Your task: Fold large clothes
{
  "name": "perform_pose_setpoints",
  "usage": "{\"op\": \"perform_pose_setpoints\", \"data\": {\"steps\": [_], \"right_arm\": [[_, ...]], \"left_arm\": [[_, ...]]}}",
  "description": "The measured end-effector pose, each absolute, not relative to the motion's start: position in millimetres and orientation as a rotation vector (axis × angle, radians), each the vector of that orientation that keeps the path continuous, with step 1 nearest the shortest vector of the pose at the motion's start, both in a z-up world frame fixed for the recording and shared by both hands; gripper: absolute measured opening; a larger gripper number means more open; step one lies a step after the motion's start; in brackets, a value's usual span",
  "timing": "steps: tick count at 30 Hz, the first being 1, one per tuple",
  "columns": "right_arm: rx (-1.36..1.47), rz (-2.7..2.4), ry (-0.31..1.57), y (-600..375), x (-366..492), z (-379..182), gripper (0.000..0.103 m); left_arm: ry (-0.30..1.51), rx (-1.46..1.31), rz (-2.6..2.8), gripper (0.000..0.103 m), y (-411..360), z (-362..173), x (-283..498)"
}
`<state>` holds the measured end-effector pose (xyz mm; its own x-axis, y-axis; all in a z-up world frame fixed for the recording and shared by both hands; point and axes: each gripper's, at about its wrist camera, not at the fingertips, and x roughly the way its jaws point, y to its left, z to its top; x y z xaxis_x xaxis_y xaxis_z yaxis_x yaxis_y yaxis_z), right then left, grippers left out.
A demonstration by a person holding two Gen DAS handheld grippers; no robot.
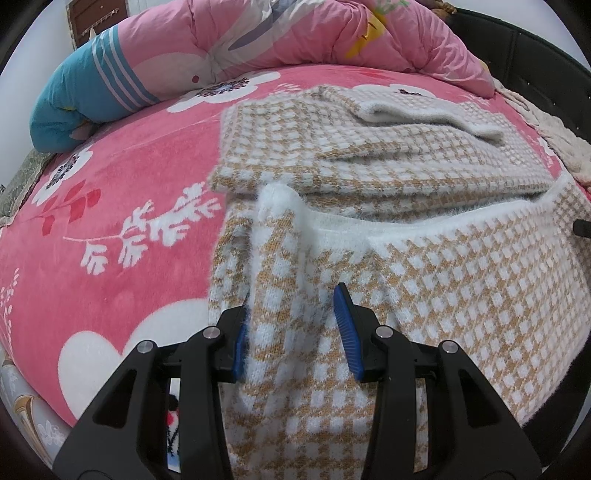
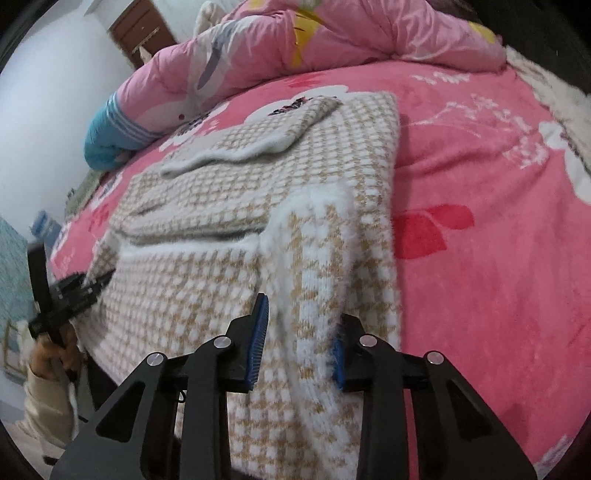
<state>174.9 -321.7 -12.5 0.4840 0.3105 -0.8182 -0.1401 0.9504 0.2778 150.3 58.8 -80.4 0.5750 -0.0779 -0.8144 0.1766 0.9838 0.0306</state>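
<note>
A large fuzzy sweater (image 1: 443, 295) (image 2: 192, 280), checked tan and white with a white hem, lies on the bed with its near part hanging over the edge. Its sleeves (image 1: 406, 110) (image 2: 258, 144) are folded in on top. My left gripper (image 1: 293, 325) is shut on a raised ridge of the sweater's near left corner. It also shows at the left edge of the right wrist view as the left gripper (image 2: 96, 280). My right gripper (image 2: 299, 332) has a ridge of the near right corner pinched between its blue pads (image 2: 258, 332), and fuzz hides part of the right pad.
The bed carries a pink flowered blanket (image 1: 129, 177) (image 2: 480, 184). A bunched pink and teal quilt (image 1: 258, 37) (image 2: 351, 33) lies along the far side. A cream fluffy throw (image 1: 554, 136) (image 2: 546, 81) lies at the right by the dark bed frame (image 1: 535, 74). A person's hand (image 2: 55, 354) holds the left gripper.
</note>
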Motion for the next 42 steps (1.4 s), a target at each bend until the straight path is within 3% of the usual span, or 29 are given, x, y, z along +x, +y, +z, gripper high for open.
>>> {"op": "perform_pose_setpoints", "data": {"steps": [12,42], "right_arm": [[-0.028,0.138,1.02,-296.0,173.9,-24.3,0.026],[-0.043,0.115,1.026,-291.7,174.1,-25.6,0.026]], "left_arm": [[0.955,0.143,-0.118,0.04,53.9,-80.5,151.5],[0.957,0.197,-0.041,0.04,40.0,-78.4,145.6]]}}
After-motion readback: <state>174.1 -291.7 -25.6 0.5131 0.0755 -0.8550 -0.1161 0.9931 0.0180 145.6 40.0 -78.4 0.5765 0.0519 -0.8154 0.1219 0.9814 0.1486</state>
